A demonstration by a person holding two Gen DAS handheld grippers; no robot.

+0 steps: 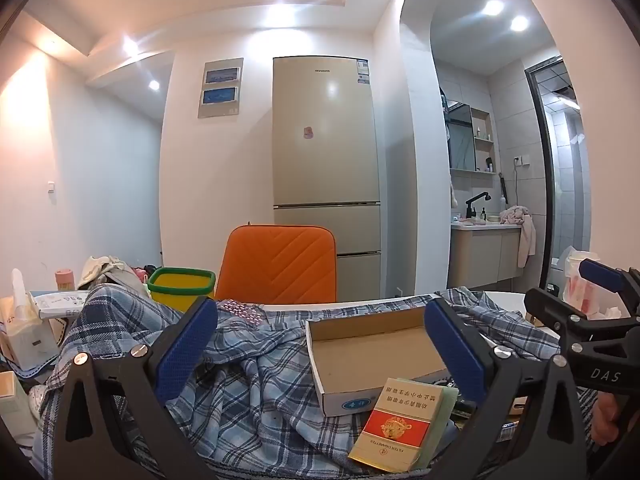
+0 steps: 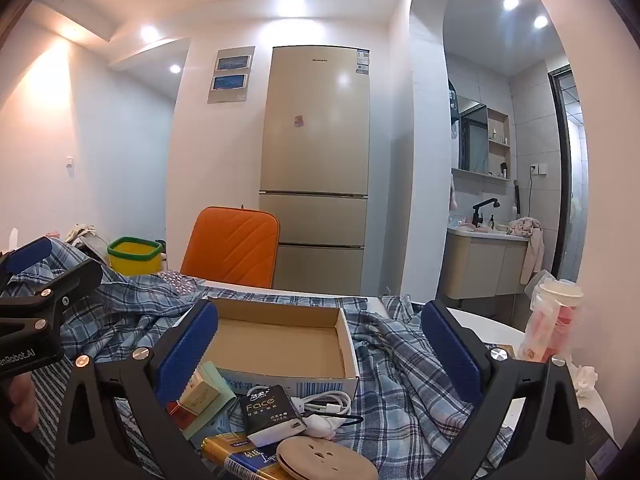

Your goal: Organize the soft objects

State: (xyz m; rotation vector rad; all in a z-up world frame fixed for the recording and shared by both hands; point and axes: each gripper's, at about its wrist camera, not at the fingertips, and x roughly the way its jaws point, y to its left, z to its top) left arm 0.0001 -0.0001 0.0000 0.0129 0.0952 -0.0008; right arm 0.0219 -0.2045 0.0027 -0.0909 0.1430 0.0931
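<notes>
A crumpled blue plaid shirt [image 1: 248, 384] lies spread over the table, also in the right wrist view [image 2: 400, 368]. An empty cardboard box [image 1: 372, 352] rests on it, also in the right wrist view [image 2: 280, 344]. My left gripper [image 1: 320, 344] is open and empty above the shirt, its fingers either side of the box. My right gripper [image 2: 320, 344] is open and empty, over the box and small items. Each gripper shows at the edge of the other's view, the right one in the left wrist view [image 1: 592, 312] and the left one in the right wrist view [image 2: 36, 280].
A red cigarette pack [image 1: 396, 428], a tissue pack [image 2: 272, 408], a white cable [image 2: 324, 400], a round beige piece [image 2: 324, 460] lie near the front. A yellow-green bin [image 1: 182, 286], orange chair [image 1: 280, 264] and wrapped cup [image 2: 554, 320] stand behind.
</notes>
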